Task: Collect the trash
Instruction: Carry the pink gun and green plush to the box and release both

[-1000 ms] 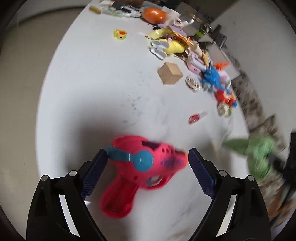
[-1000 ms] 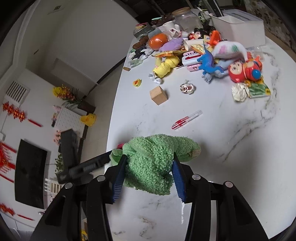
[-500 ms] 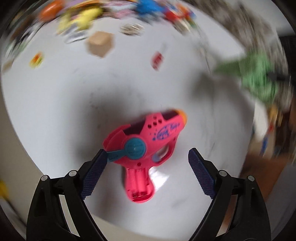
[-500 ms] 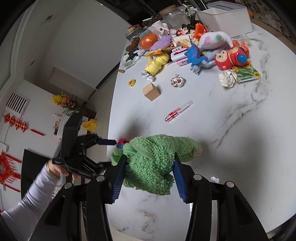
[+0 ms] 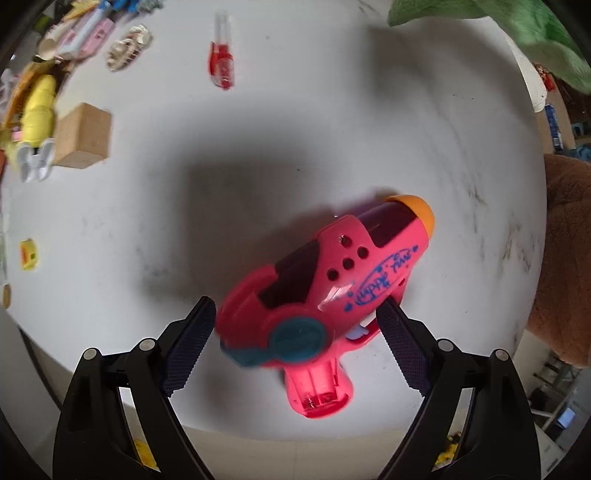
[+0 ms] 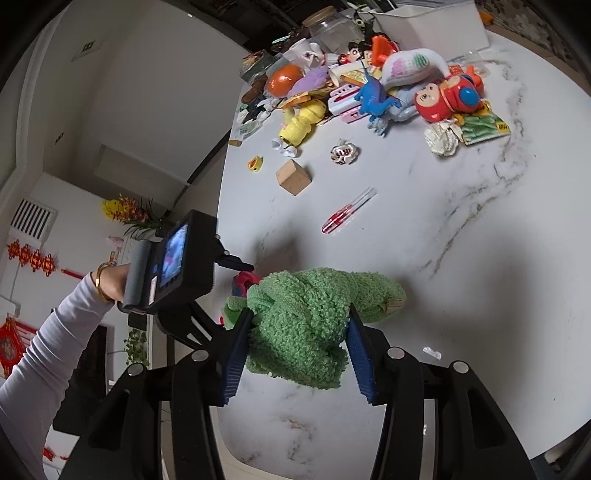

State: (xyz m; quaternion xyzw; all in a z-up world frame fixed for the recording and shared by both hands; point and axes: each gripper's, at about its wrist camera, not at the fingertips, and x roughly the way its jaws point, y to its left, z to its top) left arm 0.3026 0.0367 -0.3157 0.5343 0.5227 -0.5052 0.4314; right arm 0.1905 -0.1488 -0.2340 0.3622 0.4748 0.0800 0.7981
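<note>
A pink toy gun (image 5: 328,291) with an orange tip and a teal disc lies on the white marble table (image 5: 184,221) near its front edge. My left gripper (image 5: 295,339) is open, with its jaws on either side of the gun's rear body; contact is unclear. My right gripper (image 6: 299,347) is shut on a green plush toy (image 6: 314,317) and holds it above the table. The plush also shows at the top right of the left wrist view (image 5: 517,26). The left gripper's body (image 6: 184,266) sits left of the plush.
A red and clear tube (image 6: 347,210), a wooden cube (image 6: 293,176), a small yellow toy (image 6: 255,163) and a crumpled wrapper (image 6: 343,153) lie mid-table. A pile of toys (image 6: 369,88), a jar and a white bin (image 6: 432,26) stand at the back. A brown plush (image 5: 565,258) sits beyond the edge.
My left gripper has swung round and come lower and closer over the pink gun, which now lies between its jaws. The right gripper still holds the green plush, nearly unmoved.
</note>
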